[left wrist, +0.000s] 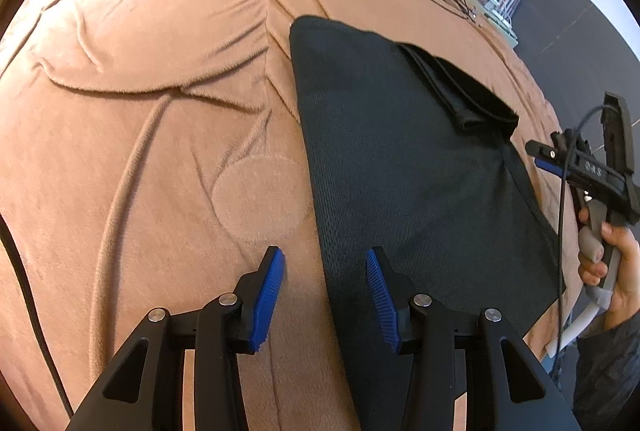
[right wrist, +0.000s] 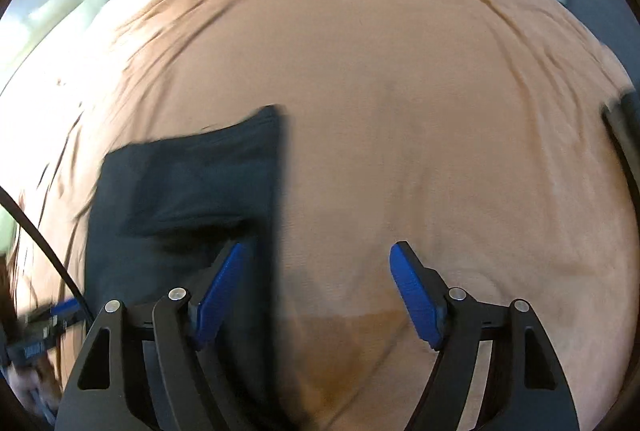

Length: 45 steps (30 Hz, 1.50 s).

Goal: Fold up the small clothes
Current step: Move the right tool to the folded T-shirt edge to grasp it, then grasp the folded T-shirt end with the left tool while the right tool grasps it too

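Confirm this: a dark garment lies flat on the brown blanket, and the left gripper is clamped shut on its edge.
Not quite. The left gripper is open, its blue pads apart over the edge of the dark garment, clamping nothing, as the left wrist view shows. The garment does lie flat on the brown blanket.

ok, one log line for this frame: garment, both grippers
dark garment: flat on brown blanket, one flap folded over | left gripper: open, over garment's edge, empty | right gripper: open, empty, beside garment
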Tool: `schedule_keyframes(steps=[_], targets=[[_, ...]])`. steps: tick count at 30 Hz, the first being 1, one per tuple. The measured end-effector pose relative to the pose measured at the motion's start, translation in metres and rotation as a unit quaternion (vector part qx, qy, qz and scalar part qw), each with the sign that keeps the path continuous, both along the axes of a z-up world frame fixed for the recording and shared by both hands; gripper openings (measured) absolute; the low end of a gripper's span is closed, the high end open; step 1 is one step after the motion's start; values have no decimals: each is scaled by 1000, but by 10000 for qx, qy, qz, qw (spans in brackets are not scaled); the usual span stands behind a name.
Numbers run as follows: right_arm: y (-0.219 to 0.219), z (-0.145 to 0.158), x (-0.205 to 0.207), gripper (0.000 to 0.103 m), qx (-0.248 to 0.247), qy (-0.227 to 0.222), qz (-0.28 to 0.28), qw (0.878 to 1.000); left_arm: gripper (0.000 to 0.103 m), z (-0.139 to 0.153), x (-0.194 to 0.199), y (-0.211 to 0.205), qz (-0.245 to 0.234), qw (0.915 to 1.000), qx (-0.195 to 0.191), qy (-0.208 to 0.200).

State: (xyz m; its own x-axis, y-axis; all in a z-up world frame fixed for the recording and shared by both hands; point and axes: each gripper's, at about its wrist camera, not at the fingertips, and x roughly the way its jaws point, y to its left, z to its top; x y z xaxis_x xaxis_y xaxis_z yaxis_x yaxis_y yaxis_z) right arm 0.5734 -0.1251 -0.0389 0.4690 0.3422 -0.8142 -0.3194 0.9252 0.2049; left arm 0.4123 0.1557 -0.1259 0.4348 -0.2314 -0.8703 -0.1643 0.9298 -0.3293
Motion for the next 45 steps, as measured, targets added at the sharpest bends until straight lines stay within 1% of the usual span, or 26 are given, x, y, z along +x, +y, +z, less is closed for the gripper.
schedule_keyframes(steps=[1,3,6,11,13,16,19,20,21,22,24,25,27,29,31,33,35,38,40,41,42,45], targets=[[12,3,-4,75,-174,-102,241,9995,47,2,1,1,6,10000,-4,-21],[33,5,-11,82,-570,-323,521,9965,47,6,4,5,24,10000,18,-73],[70,0,-14,83,-1289,-555,858,9864,47,13,11,8,26,9998,77,-161],[104,-10,-2,83,-1608,-477,1043,9803,47,13,26,15,-3,9998,105,-166],[114,-16,13,83,-1621,-359,982,9812,47,12,29,19,30,9998,78,-158],[115,-16,40,83,-1421,-102,706,9873,47,12,32,22,25,9998,70,-176],[96,-12,60,83,-1286,-94,174,9915,47,13,31,27,21,9998,63,-194],[90,-11,64,83,-1218,-82,79,9925,47,14,31,28,25,9998,63,-208],[80,-9,71,83,-1012,-21,-12,9949,47,16,32,30,29,9997,68,-230],[76,-9,73,83,-968,-6,-89,9953,47,17,32,31,31,9997,71,-248],[68,-8,76,83,-1039,-77,-273,9942,47,18,36,33,48,9996,71,-281],[60,-7,77,81,-933,-89,-309,9951,47,18,38,34,59,9996,64,-283],[52,-7,75,65,-608,-2,-282,9977,47,18,43,36,85,9996,3,-278],[40,-8,74,60,-145,112,-91,9998,47,18,49,38,86,9995,-104,-302],[32,-12,73,54,131,216,37,9997,47,16,55,39,88,9992,-229,-310],[21,-18,77,50,413,433,150,9981,47,14,60,41,94,9988,-373,-289],[16,-26,82,50,672,619,258,9955,47,10,65,44,122,9985,-484,-234],[13,-42,88,50,1082,1002,516,9877,47,3,72,49,182,9977,-634,-169],[8,-48,95,50,1197,1196,615,9837,46,-1,77,52,218,9969,-738,-136],[5,-49,101,50,1244,1212,622,9828,46,-4,79,54,231,9963,-820,-125],[3,-50,105,50,1421,1242,663,9798,45,-6,81,55,253,9955,-911,-109],[-5,-57,120,50,1967,1453,825,9661,45,-10,88,57,279,9944,-1014,-107]])
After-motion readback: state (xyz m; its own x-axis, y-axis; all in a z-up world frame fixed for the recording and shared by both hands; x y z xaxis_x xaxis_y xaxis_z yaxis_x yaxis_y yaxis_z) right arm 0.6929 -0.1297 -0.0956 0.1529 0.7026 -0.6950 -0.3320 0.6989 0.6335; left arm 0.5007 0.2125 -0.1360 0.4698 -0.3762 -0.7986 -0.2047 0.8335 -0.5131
